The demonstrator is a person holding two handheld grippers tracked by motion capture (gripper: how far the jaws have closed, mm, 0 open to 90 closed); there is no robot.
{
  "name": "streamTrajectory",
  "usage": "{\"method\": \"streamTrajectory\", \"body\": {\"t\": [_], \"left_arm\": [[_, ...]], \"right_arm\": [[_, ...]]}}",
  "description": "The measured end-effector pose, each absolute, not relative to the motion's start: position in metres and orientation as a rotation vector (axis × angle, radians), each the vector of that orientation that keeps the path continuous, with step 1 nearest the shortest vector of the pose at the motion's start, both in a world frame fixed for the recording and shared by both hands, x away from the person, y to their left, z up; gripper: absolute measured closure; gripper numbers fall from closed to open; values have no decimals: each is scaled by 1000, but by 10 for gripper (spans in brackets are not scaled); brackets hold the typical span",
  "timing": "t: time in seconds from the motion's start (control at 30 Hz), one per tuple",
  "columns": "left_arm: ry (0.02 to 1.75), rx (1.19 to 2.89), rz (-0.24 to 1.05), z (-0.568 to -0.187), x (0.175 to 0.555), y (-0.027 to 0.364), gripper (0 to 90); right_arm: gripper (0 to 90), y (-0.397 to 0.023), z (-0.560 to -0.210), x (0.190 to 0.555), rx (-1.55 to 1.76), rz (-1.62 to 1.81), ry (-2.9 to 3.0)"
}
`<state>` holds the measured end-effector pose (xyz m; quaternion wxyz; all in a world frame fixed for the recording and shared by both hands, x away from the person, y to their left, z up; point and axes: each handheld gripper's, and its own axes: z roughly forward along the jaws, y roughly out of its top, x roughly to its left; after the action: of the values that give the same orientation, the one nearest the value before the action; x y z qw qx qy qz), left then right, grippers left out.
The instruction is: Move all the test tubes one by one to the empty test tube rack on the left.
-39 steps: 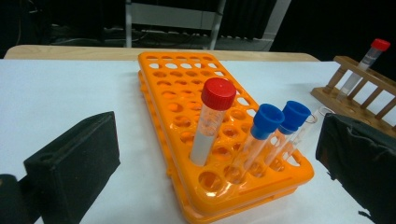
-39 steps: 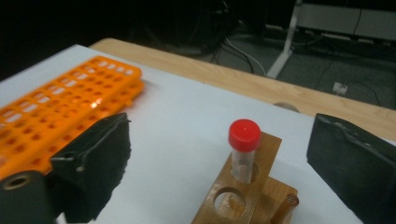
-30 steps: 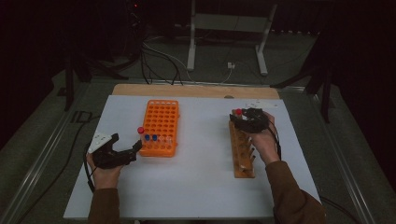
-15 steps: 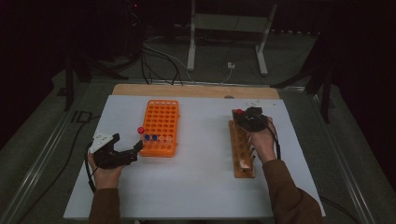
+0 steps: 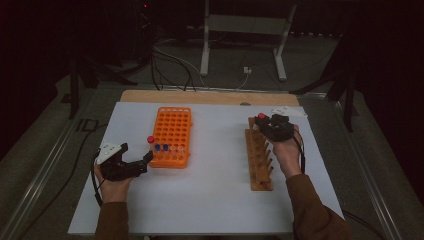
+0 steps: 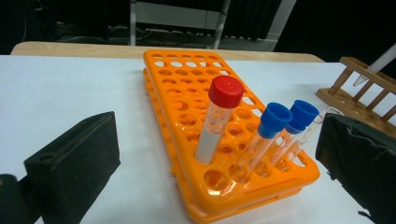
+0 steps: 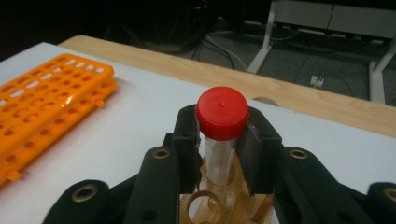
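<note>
At the far end of the wooden rack a red-capped tube stands upright in a hole. My right gripper is shut on it just under the cap; its jaws have just been closing around this tube. Over at the left, my left gripper rests open on the white table, with nothing between its jaws, facing the near end of the orange rack. That rack holds another red-capped tube and two blue-capped tubes in its near rows.
A wooden strip borders the table's far edge, with cables and a metal stand's legs on the floor beyond. A metal rail runs along the left side. Bare white surface lies between the two racks.
The right hand has shifted very slightly over the wooden rack's far end. The left hand and both racks have kept still.
</note>
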<state>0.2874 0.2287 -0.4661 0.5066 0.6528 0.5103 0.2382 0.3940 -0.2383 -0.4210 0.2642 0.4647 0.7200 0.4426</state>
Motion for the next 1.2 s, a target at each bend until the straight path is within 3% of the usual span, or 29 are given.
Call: {"method": "streamTrajectory", "body": {"t": [0.73, 1.2], "left_arm": [[1188, 1553, 592, -456, 284, 225, 5], [1087, 1595, 602, -439, 280, 199, 6]], "right_arm": [[708, -243, -392, 369, 1169, 1308, 1890], [707, -211, -394, 350, 1047, 1362, 2042]]}}
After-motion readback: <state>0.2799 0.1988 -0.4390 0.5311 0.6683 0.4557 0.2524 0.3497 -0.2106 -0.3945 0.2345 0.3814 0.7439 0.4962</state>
